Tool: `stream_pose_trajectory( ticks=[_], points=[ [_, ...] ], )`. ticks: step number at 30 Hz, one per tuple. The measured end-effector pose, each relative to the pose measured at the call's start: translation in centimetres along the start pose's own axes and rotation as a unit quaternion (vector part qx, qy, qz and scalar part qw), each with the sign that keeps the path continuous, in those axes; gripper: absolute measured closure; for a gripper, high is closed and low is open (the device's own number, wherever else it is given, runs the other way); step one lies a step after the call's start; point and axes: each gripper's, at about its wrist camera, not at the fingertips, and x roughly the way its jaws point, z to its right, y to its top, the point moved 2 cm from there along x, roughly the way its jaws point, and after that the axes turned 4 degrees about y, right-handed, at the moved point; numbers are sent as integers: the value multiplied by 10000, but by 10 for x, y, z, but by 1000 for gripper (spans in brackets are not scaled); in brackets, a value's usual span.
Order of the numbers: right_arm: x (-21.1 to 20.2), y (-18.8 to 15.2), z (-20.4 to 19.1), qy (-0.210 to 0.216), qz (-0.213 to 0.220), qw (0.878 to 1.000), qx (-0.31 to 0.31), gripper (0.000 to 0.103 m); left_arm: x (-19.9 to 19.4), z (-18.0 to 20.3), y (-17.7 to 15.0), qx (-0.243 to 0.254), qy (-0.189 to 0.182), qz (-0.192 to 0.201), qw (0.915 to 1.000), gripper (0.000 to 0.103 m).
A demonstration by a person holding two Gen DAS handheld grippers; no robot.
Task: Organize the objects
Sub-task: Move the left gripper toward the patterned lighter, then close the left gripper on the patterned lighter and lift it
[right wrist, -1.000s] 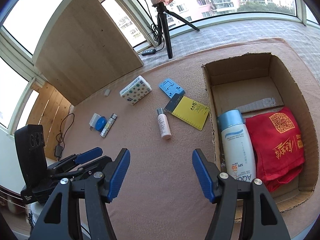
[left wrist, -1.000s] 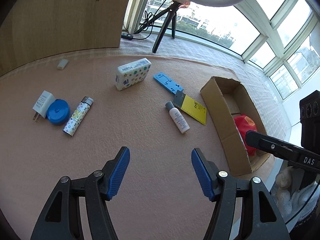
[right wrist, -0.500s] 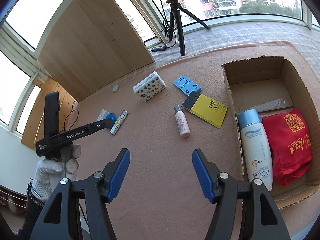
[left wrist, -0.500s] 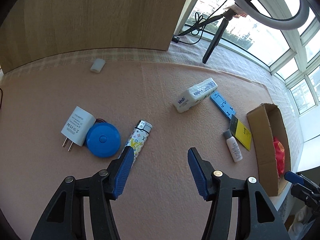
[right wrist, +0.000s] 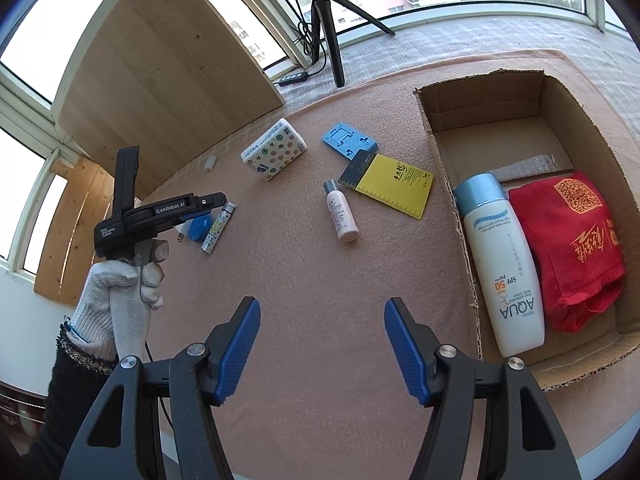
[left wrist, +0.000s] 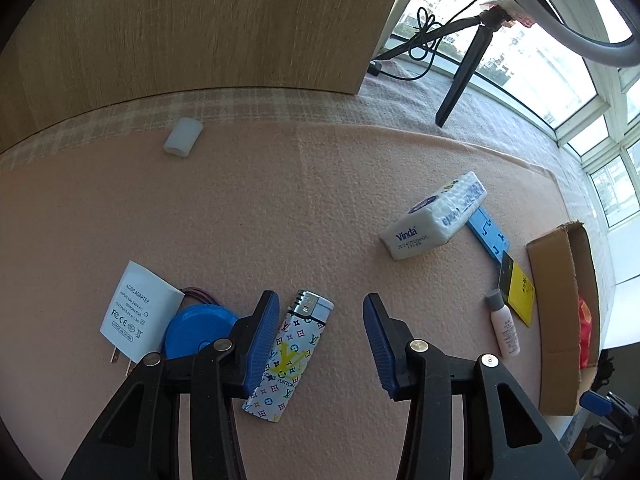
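My left gripper (left wrist: 320,340) is open, low over a patterned lighter (left wrist: 290,354) that lies between its fingers, nearer the left one. A blue round case (left wrist: 192,330) and a white adapter (left wrist: 136,318) lie just left of it. A tissue pack (left wrist: 434,216), a blue stand (left wrist: 490,232), a yellow card (left wrist: 518,294) and a small bottle (left wrist: 504,328) lie to the right. My right gripper (right wrist: 322,344) is open and empty above bare mat. The cardboard box (right wrist: 440,148) at its right holds a sunscreen bottle (right wrist: 500,268) and a red pouch (right wrist: 568,240).
A wooden panel (left wrist: 200,24) stands behind the mat. A small white cap (left wrist: 182,142) lies near the mat's far edge. A black tripod (right wrist: 328,28) with cables stands by the window. The left gripper (right wrist: 152,216) and gloved hand show in the right wrist view.
My left gripper has swung left from the box side and come down over the lighter. My right gripper has drifted slightly, staying open near the box.
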Motion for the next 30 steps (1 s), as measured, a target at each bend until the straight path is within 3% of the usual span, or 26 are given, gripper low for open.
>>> stream_pose_trajectory(
  ticks=[4, 9, 30],
  points=[
    [-1, 0, 4, -27, 8, 10000, 68, 42, 9, 3, -2, 40, 41, -102, 9999, 56],
    [2, 4, 7, -32, 9, 10000, 83, 42, 14, 15, -14, 280, 27, -175, 9995, 70],
    [40, 23, -5, 7, -228, 9997, -109, 42, -16, 49, -120, 409, -193, 109, 9989, 73]
  ],
)
